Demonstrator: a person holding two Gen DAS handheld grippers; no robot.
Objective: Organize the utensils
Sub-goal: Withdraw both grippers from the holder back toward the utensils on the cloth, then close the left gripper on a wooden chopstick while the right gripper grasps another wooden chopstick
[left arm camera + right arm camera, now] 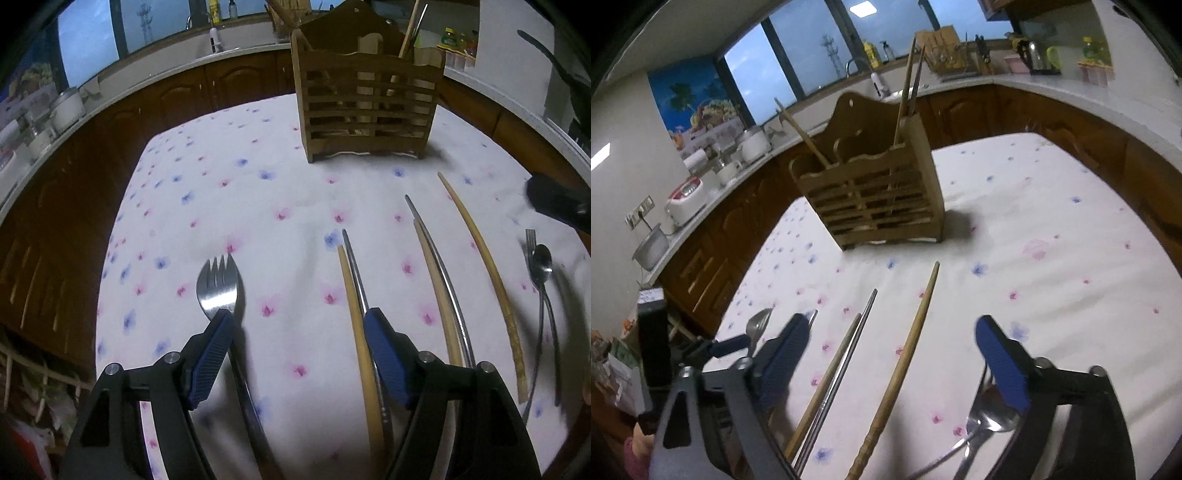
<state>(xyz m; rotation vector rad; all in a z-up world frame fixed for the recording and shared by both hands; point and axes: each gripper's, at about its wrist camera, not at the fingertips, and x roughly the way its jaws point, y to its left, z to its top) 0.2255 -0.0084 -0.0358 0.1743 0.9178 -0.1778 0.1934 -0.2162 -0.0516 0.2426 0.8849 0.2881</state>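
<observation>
Most of the utensils still lie loose on the flowered counter (295, 206): a spork (218, 286), wood-and-steel chopstick pairs (354, 295), a lone bamboo chopstick (908, 354), a spoon and fork (982, 421) toward the near edge. Only a few sticks stand in the wooden caddy (871, 192) toward the far edge. Our left tongs (299, 319) hang wide beside the spork, empty; our right tongs (890, 334) gape over the chopsticks, gripping nothing.

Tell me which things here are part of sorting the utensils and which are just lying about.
Part of the job:
wooden holder
spork
chopsticks on the cloth
spoon and fork

Just lying about:
rice cooker
kettle
counter bottles
</observation>
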